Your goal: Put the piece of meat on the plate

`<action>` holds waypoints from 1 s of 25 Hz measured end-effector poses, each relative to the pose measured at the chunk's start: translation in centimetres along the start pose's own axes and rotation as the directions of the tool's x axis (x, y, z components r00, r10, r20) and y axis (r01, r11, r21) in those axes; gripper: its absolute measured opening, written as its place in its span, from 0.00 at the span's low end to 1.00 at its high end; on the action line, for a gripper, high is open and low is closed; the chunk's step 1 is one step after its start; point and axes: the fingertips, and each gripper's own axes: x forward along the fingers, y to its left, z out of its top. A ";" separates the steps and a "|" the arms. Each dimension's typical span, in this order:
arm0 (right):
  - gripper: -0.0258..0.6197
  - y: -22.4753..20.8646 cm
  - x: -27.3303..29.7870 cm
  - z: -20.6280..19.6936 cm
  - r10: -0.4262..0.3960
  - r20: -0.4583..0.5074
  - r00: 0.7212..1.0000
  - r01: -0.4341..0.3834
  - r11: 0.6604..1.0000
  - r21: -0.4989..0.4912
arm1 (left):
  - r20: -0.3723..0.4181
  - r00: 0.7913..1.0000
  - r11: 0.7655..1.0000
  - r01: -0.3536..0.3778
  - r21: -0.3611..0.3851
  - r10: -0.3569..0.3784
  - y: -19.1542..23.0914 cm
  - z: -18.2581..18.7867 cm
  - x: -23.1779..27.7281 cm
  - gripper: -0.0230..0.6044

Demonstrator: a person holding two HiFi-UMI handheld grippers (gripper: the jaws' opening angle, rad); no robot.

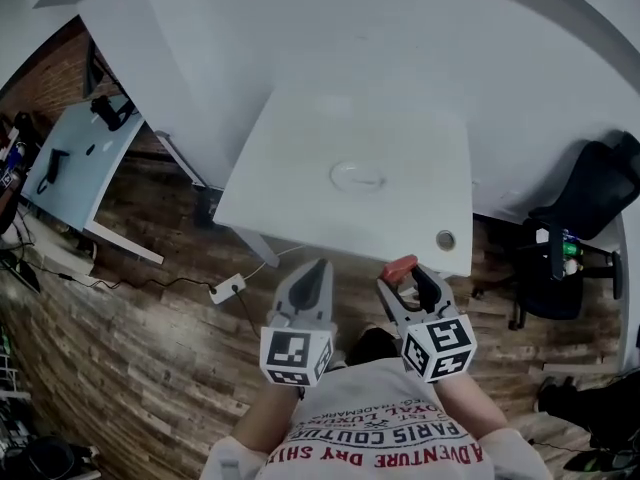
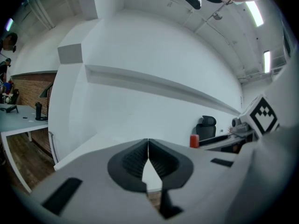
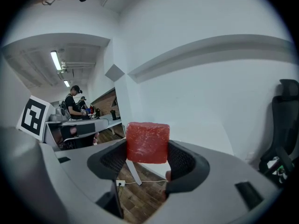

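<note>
My right claw (image 1: 404,276) is clamped on the red, squarish block of meat (image 3: 147,142), just short of the white square table's (image 1: 290,148) near edge. The shallow round white plate (image 1: 357,176) lies ahead and slightly left, mid-table. My left claw (image 1: 317,270) is pinched together, empty.

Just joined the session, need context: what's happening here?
A person holds a gripper in each hand. The right gripper is shut on the piece of meat, in the air by the near edge of the white table. The plate sits empty mid-table. The left gripper is shut on nothing.
</note>
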 end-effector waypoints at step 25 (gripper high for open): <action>0.47 -15.4 23.6 6.8 0.017 -0.112 0.994 -0.009 0.997 0.073 | -0.156 0.984 0.996 0.089 0.026 -0.084 9.4 1.8 28.4 0.05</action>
